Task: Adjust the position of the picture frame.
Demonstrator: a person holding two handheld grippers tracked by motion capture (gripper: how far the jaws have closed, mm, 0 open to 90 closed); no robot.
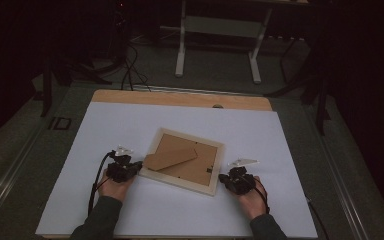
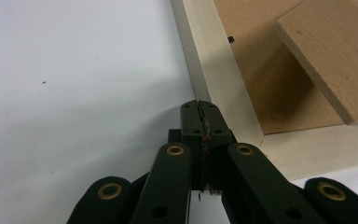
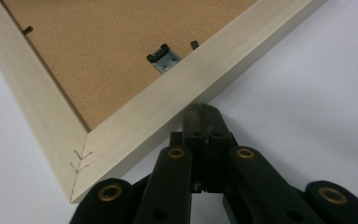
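A pale wooden picture frame [image 1: 183, 178] lies face down and askew on the white table, its brown backing board [image 1: 190, 160] up. A brown stand flap [image 1: 170, 158] lies on the backing toward its left corner. My left gripper [image 1: 139, 165] is shut, its tips against the frame's left edge [image 2: 214, 70], with nothing between the jaws. My right gripper [image 1: 221, 177] is also shut and empty, its tips touching the frame's right edge [image 3: 214, 74] near a small metal hanger clip [image 3: 164, 58]. A hand holds each gripper.
The white sheet [image 1: 105, 130] covers most of a wooden table [image 1: 180, 98]. A white metal stand [image 1: 220, 45] and cables [image 1: 128, 70] lie on the dark floor beyond the far edge.
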